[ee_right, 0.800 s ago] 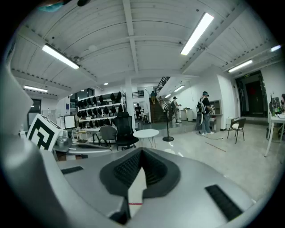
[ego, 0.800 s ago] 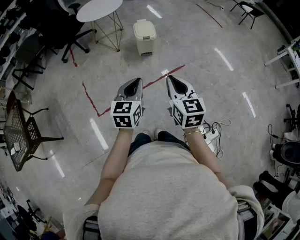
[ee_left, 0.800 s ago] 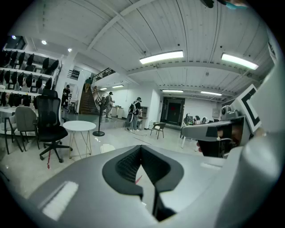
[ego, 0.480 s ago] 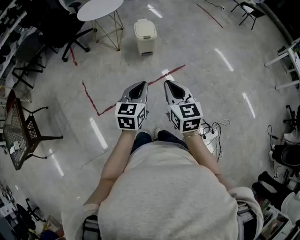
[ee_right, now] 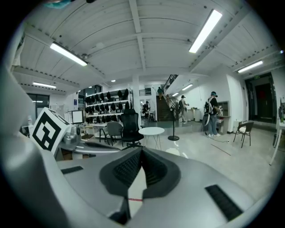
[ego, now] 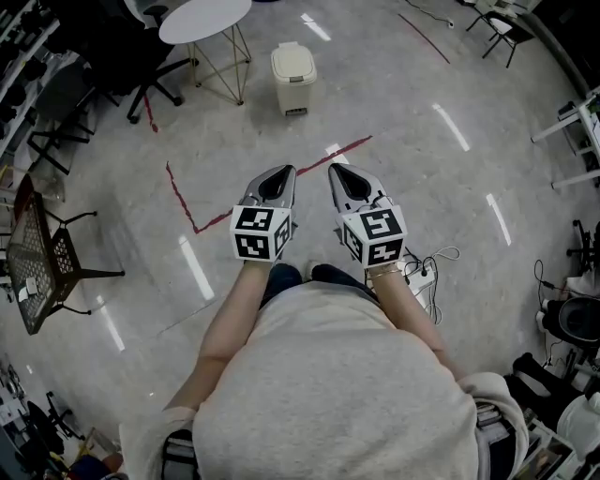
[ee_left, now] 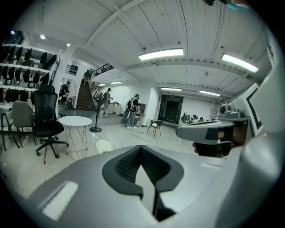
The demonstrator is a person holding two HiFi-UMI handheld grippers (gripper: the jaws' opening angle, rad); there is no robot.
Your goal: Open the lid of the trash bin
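The trash bin (ego: 293,77) is a small cream pedal bin with its lid down, standing on the floor well ahead of me. It also shows as a pale bin (ee_left: 104,145) left of the jaws in the left gripper view. My left gripper (ego: 278,178) and right gripper (ego: 343,176) are held side by side at waist height, pointing toward the bin and far short of it. In the gripper views the left gripper (ee_left: 140,148) and the right gripper (ee_right: 141,149) each have their jaws closed tip to tip, with nothing between them.
A white round table (ego: 204,21) and a black office chair (ego: 141,66) stand left of the bin. A red tape line (ego: 234,202) crosses the floor between me and the bin. A black mesh chair (ego: 37,258) is at the left, a power strip with cables (ego: 427,272) at my right. People stand far off.
Both grippers have drawn slightly closer together. The view has shifted a little; the bin has not moved and its lid stays down.
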